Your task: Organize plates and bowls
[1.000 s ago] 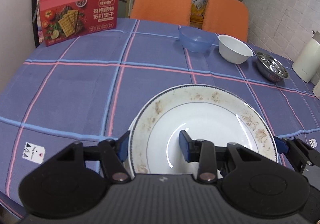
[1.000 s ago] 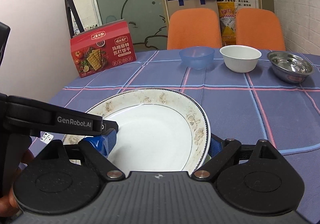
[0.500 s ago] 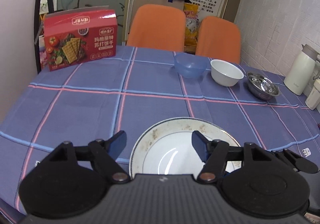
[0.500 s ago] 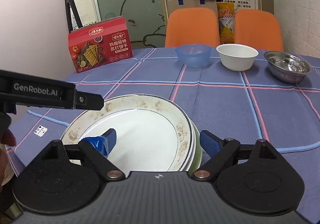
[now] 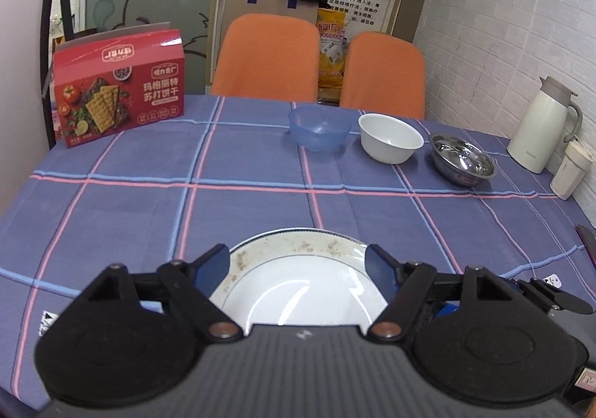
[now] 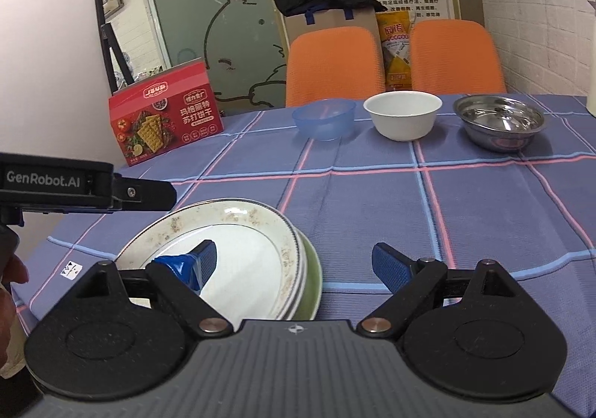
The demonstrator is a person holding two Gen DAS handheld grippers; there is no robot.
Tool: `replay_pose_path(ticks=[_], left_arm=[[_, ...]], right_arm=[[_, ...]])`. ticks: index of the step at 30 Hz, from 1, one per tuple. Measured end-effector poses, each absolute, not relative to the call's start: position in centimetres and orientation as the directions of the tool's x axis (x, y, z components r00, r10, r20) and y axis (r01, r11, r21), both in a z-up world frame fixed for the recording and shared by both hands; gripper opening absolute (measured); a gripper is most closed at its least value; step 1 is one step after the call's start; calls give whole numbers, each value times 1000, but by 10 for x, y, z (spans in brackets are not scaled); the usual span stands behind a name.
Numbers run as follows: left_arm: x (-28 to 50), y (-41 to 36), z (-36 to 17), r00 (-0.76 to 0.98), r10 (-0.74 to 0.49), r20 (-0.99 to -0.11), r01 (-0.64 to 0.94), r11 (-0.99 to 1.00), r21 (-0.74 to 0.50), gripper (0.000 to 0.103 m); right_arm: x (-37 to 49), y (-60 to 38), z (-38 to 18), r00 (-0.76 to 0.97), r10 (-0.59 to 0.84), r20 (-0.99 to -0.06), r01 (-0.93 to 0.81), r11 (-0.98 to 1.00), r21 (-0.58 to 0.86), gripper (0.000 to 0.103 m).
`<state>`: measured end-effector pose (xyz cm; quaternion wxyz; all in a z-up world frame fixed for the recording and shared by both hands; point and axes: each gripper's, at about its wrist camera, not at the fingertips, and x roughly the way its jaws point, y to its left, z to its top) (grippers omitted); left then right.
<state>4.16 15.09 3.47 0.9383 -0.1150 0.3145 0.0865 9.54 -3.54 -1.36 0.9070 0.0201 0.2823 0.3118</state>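
A white plate (image 5: pixel 298 291) with a speckled brown rim lies on top of a stack near the table's front edge. In the right wrist view the plate stack (image 6: pixel 238 257) rests on a green dish (image 6: pixel 311 280). My left gripper (image 5: pixel 296 254) hovers over the plate's near side; its jaws are opening and grip nothing. My right gripper (image 6: pixel 292 248) is open, one finger over the plate and the other to the right of the stack, with the pads clear of the rim. A blue bowl (image 5: pixel 319 127), a white bowl (image 5: pixel 389 136) and a steel bowl (image 5: pixel 463 157) stand in a row at the far side.
A red cracker box (image 5: pixel 119 86) stands at the far left of the checked tablecloth (image 5: pixel 242 209). A white thermos (image 5: pixel 540 131) and a cup (image 5: pixel 571 172) sit by the right wall. Two orange chairs (image 5: pixel 268 56) stand behind the table. A playing card (image 6: pixel 70 269) lies near the stack.
My left gripper let go of the plate's rim, opened wide, and drew up and back. The plate now lies on the stack. My right gripper shifted slightly to the right.
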Motion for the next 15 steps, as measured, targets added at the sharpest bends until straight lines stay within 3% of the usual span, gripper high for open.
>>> replay_pose_path(ticks=[15], left_arm=[[93,85,24,760,17,-650,-134,982,-130,77]], right_arm=[[125,-125,-27,723,461,-514,-346,886,309,78]])
